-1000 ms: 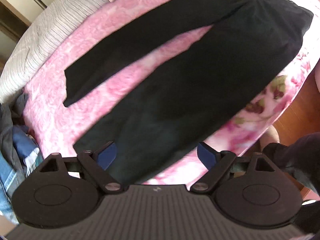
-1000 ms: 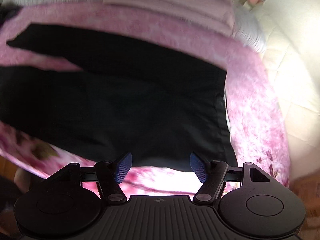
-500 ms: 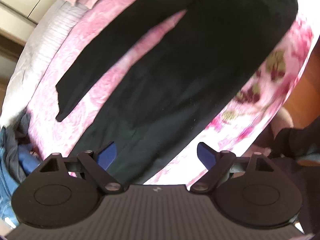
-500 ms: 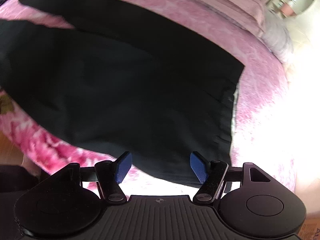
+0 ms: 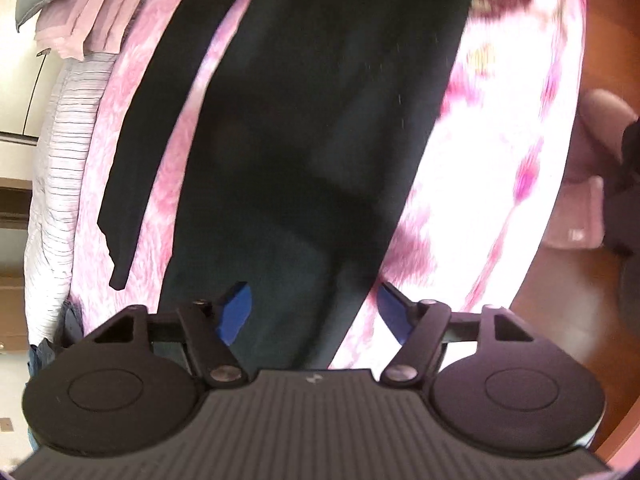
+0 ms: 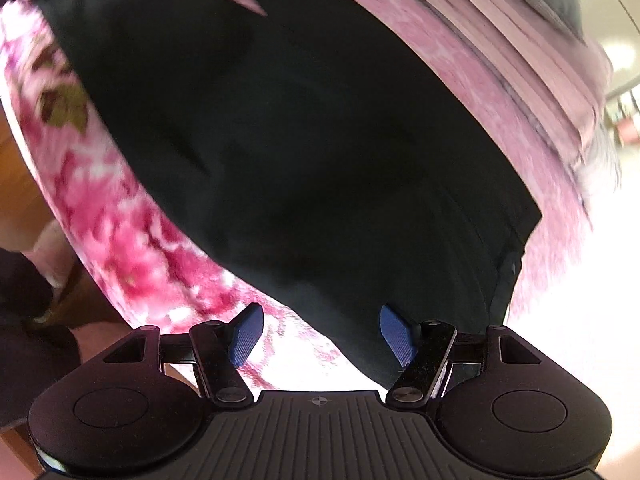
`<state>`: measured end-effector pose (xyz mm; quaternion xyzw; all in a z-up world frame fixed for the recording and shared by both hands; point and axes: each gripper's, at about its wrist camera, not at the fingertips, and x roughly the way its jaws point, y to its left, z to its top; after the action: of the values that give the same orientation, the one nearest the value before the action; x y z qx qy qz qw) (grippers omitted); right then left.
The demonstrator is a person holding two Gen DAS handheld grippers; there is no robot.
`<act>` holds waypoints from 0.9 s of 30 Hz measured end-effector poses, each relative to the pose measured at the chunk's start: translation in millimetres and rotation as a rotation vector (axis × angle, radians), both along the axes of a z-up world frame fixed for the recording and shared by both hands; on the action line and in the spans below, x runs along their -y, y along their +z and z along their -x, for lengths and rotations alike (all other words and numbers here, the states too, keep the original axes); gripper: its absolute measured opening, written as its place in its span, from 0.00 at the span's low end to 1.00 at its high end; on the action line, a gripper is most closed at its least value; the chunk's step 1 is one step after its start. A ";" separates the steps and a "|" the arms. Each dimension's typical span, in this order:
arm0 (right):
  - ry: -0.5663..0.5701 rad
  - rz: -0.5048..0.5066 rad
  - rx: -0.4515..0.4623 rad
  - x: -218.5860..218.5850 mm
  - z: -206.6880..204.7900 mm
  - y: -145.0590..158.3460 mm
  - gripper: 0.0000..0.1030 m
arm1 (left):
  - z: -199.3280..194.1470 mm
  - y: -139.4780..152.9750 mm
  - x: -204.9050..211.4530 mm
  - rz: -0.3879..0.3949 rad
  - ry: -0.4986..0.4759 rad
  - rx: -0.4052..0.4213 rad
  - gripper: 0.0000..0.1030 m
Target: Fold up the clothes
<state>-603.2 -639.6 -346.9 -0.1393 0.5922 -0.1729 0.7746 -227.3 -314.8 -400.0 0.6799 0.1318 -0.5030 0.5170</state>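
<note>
Both grippers have dropped toward the bed over the last second and rolled, so the black trousers [image 5: 304,152] now fill most of each view.

Trousers lie flat on the pink floral blanket [image 5: 500,128], two legs splayed; the thinner leg [image 5: 140,136] runs off to the left in the left wrist view.

Left gripper [image 5: 314,314]: jaws have just been narrowing but are spread, nothing pinched. The hem end of the wide leg sits between the pads in the picture; no contact visible.

Right gripper [image 6: 322,334]: jaws spread, unchanged gap, empty. It sits over the near edge of the trousers [image 6: 304,152] toward the waistband corner, blanket [image 6: 120,216] showing under its left pad.

Read: this is the approach to a two-point grab on the near edge, likely to fold one leg over the other. Fold not started. Both views are motion-blurred, so height above the cloth is unclear.

Stacked pink linens [image 5: 92,12] at the far end, clear of the work.
</note>
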 end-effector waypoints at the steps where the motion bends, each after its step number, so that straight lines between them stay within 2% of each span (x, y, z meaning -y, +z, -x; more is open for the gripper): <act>1: 0.018 0.009 -0.006 1.3 1.8 -5.0 0.66 | -0.9 -2.2 -1.4 0.008 -0.006 0.010 0.65; 4: 0.037 0.028 -0.019 1.7 12.3 -15.4 0.66 | -3.6 -4.5 -3.3 0.033 -0.012 0.042 0.65; 5: 0.035 0.039 -0.024 6.4 14.8 -18.4 0.66 | -5.2 -4.4 -3.5 0.041 -0.006 0.054 0.59; 6: 0.027 0.054 -0.033 9.4 19.7 -21.0 0.66 | -9.3 -4.7 -2.7 0.050 0.020 0.078 0.45; 8: 0.010 0.093 -0.045 14.9 30.0 -26.7 0.66 | -20.1 -7.3 0.6 0.061 0.101 0.121 0.32; 10: -0.004 0.136 -0.052 19.3 41.6 -33.2 0.66 | -26.1 -10.1 2.1 0.059 0.148 0.134 0.32; 13: 0.001 0.189 -0.066 29.2 53.7 -45.8 0.66 | -22.7 -18.6 -0.1 0.044 0.121 0.163 0.32; 19: 0.102 0.268 -0.038 45.9 63.0 -76.1 0.66 | -25.1 -34.8 -7.7 0.121 0.165 0.250 0.33; 23: 0.160 0.357 -0.003 50.5 68.2 -89.3 0.66 | -29.1 -39.8 -1.6 0.131 0.204 0.269 0.16; 24: 0.152 0.364 0.002 52.7 68.2 -90.2 0.63 | -30.1 -35.7 -0.4 0.134 0.209 0.268 0.13; 25: 0.153 0.363 0.001 53.8 68.5 -91.5 0.54 | -31.1 -31.7 0.9 0.137 0.214 0.267 0.12; 26: 0.164 0.360 -0.018 54.0 68.9 -93.6 0.26 | -32.1 -27.6 2.1 0.140 0.219 0.266 0.08; 27: 0.165 0.358 -0.025 52.8 68.6 -92.1 0.20 | -33.1 -23.6 3.4 0.144 0.224 0.265 0.06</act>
<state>-671.9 -692.4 -439.0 -0.3252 0.5482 -0.2094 0.7415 -194.2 -318.2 -423.5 0.6826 0.1013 -0.3565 0.6298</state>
